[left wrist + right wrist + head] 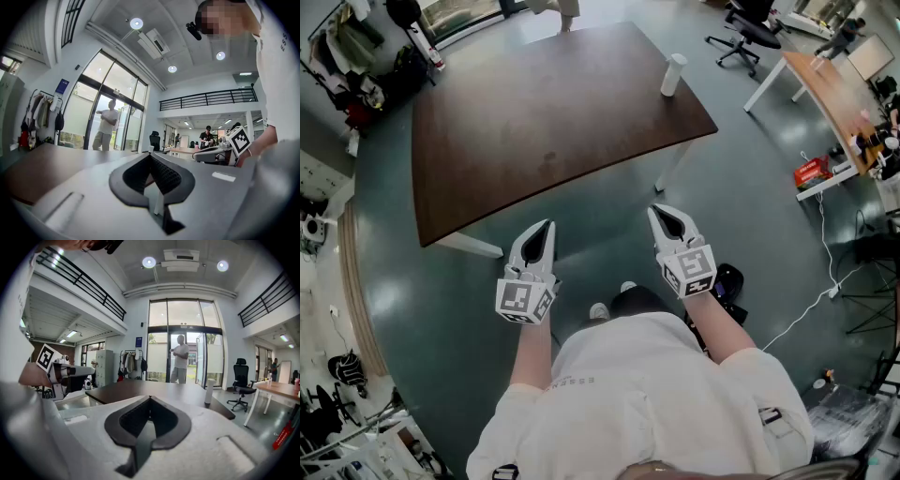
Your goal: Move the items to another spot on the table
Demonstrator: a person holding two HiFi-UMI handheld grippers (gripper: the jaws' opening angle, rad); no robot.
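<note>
A white cylinder (673, 74) stands upright near the far right corner of the dark brown table (534, 122); it also shows in the right gripper view as the white cylinder (209, 391). Nothing else lies on the tabletop. My left gripper (547, 225) and right gripper (657, 211) hang side by side over the floor, short of the table's near edge. Both are shut with nothing between the jaws. The left gripper view shows the closed left gripper (150, 154), and the right gripper view the closed right gripper (150, 398).
A white table leg (473, 246) stands just ahead of my left gripper. A black office chair (748, 33) and a wooden desk (834, 94) stand at the far right. A red box (811, 172) and a white cable (811, 300) lie on the floor. A person (179, 358) stands by the glass doors.
</note>
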